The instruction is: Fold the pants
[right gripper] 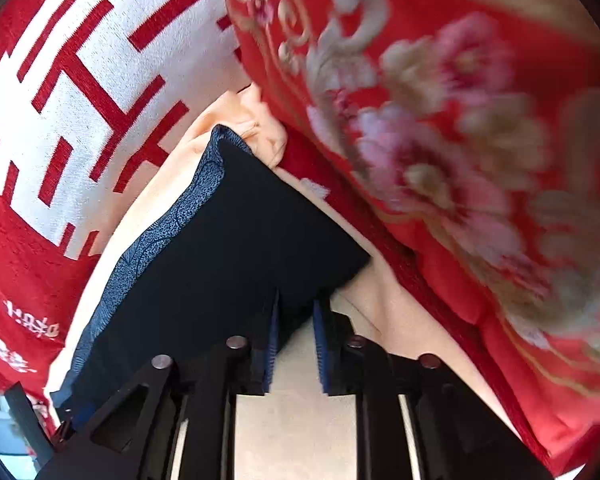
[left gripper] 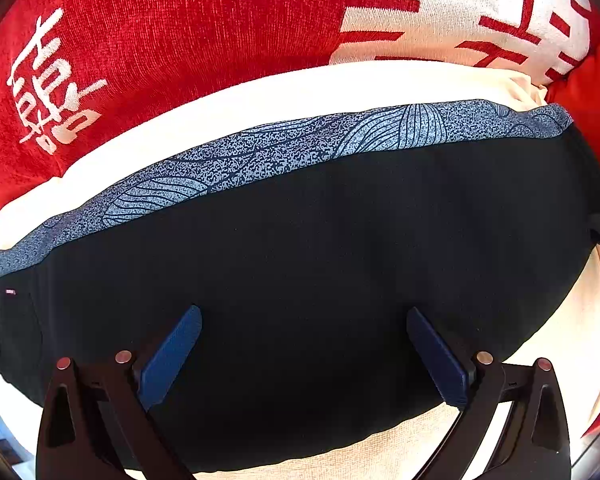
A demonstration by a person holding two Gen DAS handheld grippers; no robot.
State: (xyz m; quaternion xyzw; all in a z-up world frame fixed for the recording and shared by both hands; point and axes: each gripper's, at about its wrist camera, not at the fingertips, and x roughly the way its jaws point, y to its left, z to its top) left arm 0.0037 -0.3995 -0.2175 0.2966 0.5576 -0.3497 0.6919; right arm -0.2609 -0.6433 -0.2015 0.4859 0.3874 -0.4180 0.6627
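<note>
Right gripper taking the pants' edge for a fold

We found the pants [left gripper: 300,264] lying flat on the cream sheet [left gripper: 284,92], patterned waistband [left gripper: 260,152] toward the red pillows [left gripper: 160,32]. Our left gripper [left gripper: 304,356] hovered over the dark cloth with its jaws spread wide, grasping nothing. Our right gripper [right gripper: 296,340] sat at the pants' near edge, jaws drawn narrow around the hem, though we could not tell if they pinched it. We judged the next move needed a firm pinch, then a lift across.
</note>
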